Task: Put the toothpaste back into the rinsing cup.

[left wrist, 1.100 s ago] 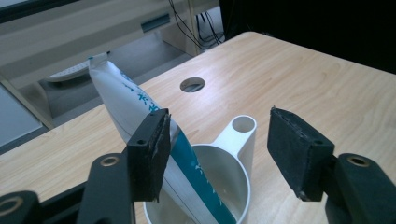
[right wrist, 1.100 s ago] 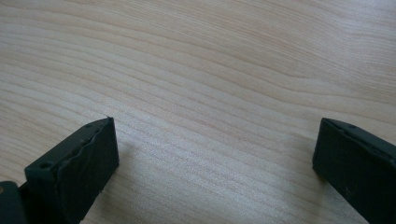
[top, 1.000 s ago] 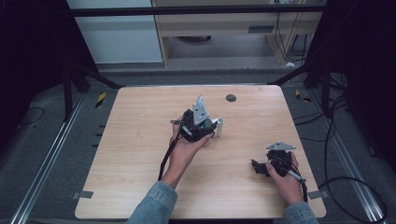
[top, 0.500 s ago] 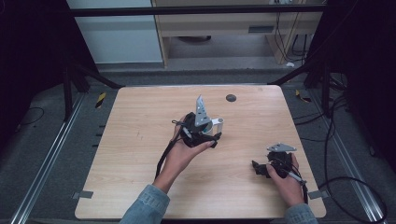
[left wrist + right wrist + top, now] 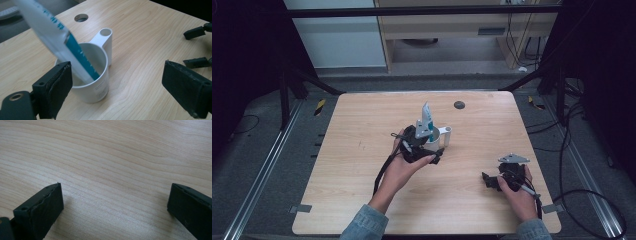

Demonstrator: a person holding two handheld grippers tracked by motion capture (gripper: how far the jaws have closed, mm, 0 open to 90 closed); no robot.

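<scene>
A white cup (image 5: 438,138) with a tubular handle stands near the middle of the wooden table (image 5: 362,125). A white and blue tube (image 5: 426,120) leans in it, its top sticking out. My left gripper (image 5: 430,145) is open right at the cup on its near side. In the left gripper view the cup (image 5: 93,75) and tube (image 5: 60,35) sit by the left jaw, nothing pinched, and my left gripper (image 5: 120,87) gapes wide. My right gripper (image 5: 489,181) rests open low over bare wood at the near right, seen open as the right gripper (image 5: 115,207) in its own view.
A round dark hole (image 5: 459,105) lies in the tabletop beyond the cup, also seen as the hole (image 5: 81,17) in the left gripper view. Black frame posts flank the table. Cables trail off the right side onto the grey floor.
My left hand has drawn back a little toward the near edge, away from the tube, which stays standing in the cup. The right gripper has barely moved.
</scene>
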